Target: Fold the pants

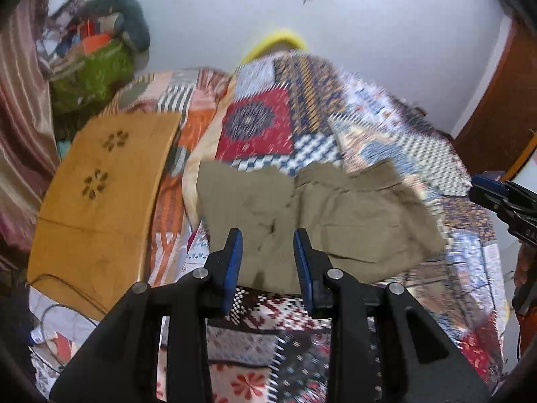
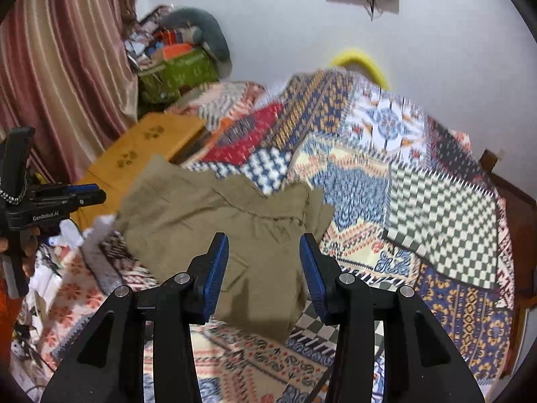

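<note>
**Folded pants released on the bed, both grippers clear**

The olive-khaki cotton pants (image 1: 322, 215) lie in a rough folded bundle on the multicoloured patchwork bedspread (image 1: 386, 124), at about twelve o'clock from the left gripper (image 1: 267, 262). Its blue-padded jaws stand apart with nothing between them; the right gripper (image 2: 264, 268) is likewise open and empty above the cloth. The bundle's long axis runs from nine to three o'clock in the left view, the ragged layered edge pointing towards twelve. The layers look loosely stacked, so they may slide apart or spring open, and a low pass could snag a flap.
</note>
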`<state>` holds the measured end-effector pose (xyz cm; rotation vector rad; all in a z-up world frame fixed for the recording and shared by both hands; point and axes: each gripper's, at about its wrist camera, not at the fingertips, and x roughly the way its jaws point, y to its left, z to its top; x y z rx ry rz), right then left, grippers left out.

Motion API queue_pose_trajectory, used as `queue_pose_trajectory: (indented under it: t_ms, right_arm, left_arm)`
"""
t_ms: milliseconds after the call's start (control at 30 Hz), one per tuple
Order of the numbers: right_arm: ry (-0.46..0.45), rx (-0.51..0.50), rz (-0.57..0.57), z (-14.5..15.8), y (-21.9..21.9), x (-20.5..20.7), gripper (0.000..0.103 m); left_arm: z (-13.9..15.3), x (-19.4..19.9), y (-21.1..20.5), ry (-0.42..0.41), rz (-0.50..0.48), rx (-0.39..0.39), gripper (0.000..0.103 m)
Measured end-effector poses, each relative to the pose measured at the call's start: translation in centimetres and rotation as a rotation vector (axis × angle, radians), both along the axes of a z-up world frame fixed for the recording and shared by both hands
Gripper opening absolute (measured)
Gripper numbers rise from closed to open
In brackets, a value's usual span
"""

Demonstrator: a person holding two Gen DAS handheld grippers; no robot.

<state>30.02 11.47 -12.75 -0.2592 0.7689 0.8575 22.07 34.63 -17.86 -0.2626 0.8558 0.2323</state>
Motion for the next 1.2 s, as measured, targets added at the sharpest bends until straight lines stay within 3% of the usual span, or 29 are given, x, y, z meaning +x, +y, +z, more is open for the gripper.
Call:
queue_pose_trajectory:
  t_ms: [333,533,633,833,1000,1067,1133,1200]
  right_arm:
    - [-0.129,0.209,0.03,8.5,-4.7,-5.9,0.04]
    - [-0.246,0.304,0.06,12.4,-7.7,-10.4,0.04]
    - [-0.3,0.368,0.071,14.0,-9.3,-13.0,0.04]
    - [-0.379,0.423,0.069,14.9,-11.2,-16.5,0.04]
    - [-0.386,0.446,0.078,14.7,-11.7,-18.4,0.04]
    - [-0.393,0.442,0.074,14.6,-11.8,-19.1,0.045]
    - [-0.4,0.449,0.067,14.5,-12.4,-19.8,0.062]
    - [-0.401,0.462,0.057,14.5,-13.0,-20.0,0.063]
  left_arm:
    - [11.4,-7.3,-8.3,-0.271,-0.054,0.101,0.033]
    - [15.7,-12.0,-13.0,-0.417,-0.057,0.147,0.04]
    - [17.0,-14.5,-15.0,-0.489,-0.051,0.178,0.056]
    - [18.5,-18.3,-18.2,-0.567,-0.047,0.209,0.067]
    - [18.7,-20.6,-20.2,-0.609,-0.041,0.218,0.072]
    - [18.5,-21.4,-20.7,-0.621,-0.037,0.223,0.077]
    - [18.4,-22.1,-21.3,-0.631,-0.034,0.231,0.084]
    - [18.2,-22.6,-21.6,-0.634,-0.018,0.233,0.088]
